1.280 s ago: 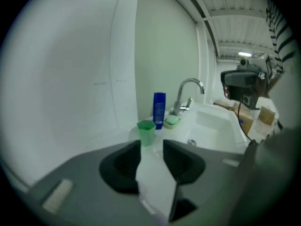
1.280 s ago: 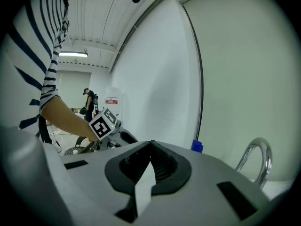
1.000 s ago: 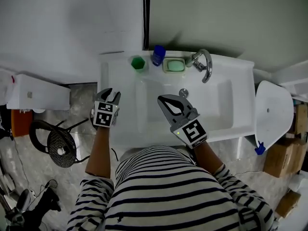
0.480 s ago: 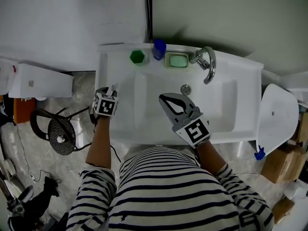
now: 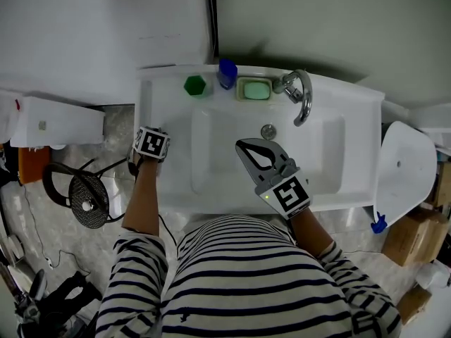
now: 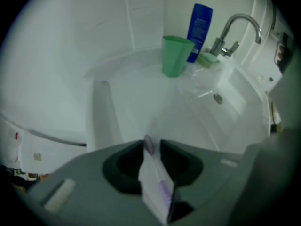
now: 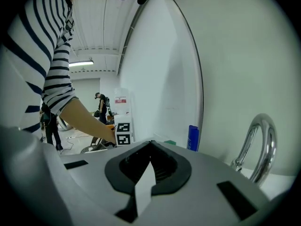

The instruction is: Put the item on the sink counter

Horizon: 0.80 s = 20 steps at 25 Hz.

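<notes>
Head view: a person in a striped top is leaning over a white sink (image 5: 317, 153). The L gripper (image 5: 152, 144) is pointing steeply down over the left strip of the worktop (image 5: 151, 104). Its marker cube is hiding the fingers and the item here. The R gripper (image 5: 243, 145) is hovering over the basin, fingers clenched w/ nothing btwn them. A green cup (image 5: 195, 85), blue bottle (image 5: 227, 72), soap dish (image 5: 254, 89) and faucet (image 5: 301, 97) are lining the back edge.

L gripper view: the fingers, having just been closing, are grasping the item (image 6: 153, 173). It is thin, flat and pale white w/ a purple tip and a purple stripe. It is sitting btwn the fingers over the worktop's left strip, well apart from the cup. Its lower end is running out of frame, and blur is making its kind hard to tell. The bottle's label is showing pale print, too small to read.

R gripper view: the fingers are pressing together, empty. A red-and-white sign (image 7: 121, 100) in the bkgd is too small to read.
</notes>
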Each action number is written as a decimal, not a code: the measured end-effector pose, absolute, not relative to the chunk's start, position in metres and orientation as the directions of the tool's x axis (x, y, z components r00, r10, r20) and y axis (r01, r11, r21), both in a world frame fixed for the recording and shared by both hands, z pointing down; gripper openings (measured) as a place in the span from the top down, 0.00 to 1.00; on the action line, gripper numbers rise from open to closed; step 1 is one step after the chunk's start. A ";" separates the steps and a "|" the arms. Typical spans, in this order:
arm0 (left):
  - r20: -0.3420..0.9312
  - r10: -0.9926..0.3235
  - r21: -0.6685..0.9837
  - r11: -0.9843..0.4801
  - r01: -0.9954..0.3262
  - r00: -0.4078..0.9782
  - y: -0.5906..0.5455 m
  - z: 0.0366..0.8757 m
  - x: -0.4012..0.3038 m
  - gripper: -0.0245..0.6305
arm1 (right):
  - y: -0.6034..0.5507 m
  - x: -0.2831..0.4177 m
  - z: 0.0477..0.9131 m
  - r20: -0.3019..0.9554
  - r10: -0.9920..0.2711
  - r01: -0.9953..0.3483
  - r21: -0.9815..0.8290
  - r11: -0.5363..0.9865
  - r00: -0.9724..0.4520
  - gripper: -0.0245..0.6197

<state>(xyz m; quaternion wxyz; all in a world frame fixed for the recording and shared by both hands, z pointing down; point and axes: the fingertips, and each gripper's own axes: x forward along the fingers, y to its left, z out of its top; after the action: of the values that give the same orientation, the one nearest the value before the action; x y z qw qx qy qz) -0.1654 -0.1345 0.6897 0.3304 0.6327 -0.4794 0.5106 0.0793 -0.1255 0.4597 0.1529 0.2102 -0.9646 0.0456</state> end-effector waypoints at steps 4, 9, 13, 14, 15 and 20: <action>0.970 -0.236 -0.030 -0.328 -0.944 0.051 -0.133 0.691 -0.159 0.85 | -0.130 0.086 0.460 0.317 -0.407 -0.438 -0.030 0.898 -0.857 0.95; 0.968 -0.243 -0.023 -0.347 -0.938 0.066 -0.136 0.692 -0.155 0.87 | -0.129 0.087 0.460 0.313 -0.413 -0.443 -0.026 0.896 -0.855 0.95; 0.967 -0.244 -0.018 -0.365 -0.931 0.077 -0.133 0.690 -0.150 0.87 | -0.126 0.086 0.456 0.312 -0.418 -0.445 -0.017 0.895 -0.853 0.95; 0.965 -0.247 -0.012 -0.369 -0.929 0.085 -0.132 0.689 -0.148 0.87 | -0.125 0.086 0.456 0.312 -0.419 -0.445 -0.014 0.895 -0.853 0.95; 0.962 -0.254 -0.008 -0.373 -0.928 0.094 -0.131 0.686 -0.146 0.87 | -0.124 0.086 0.454 0.312 -0.421 -0.447 -0.012 0.895 -0.852 0.95; 0.919 -0.362 0.013 -0.370 -0.929 0.156 -0.138 0.656 -0.135 0.87 | -0.119 0.086 0.448 0.315 -0.429 -0.449 0.010 0.894 -0.847 0.95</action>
<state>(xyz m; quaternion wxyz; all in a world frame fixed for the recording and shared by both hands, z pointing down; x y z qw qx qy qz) -0.1346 -0.1378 0.6559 0.3134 0.6928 -0.4657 0.4526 0.0856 -0.1189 0.4480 0.1565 0.2284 -0.9604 0.0319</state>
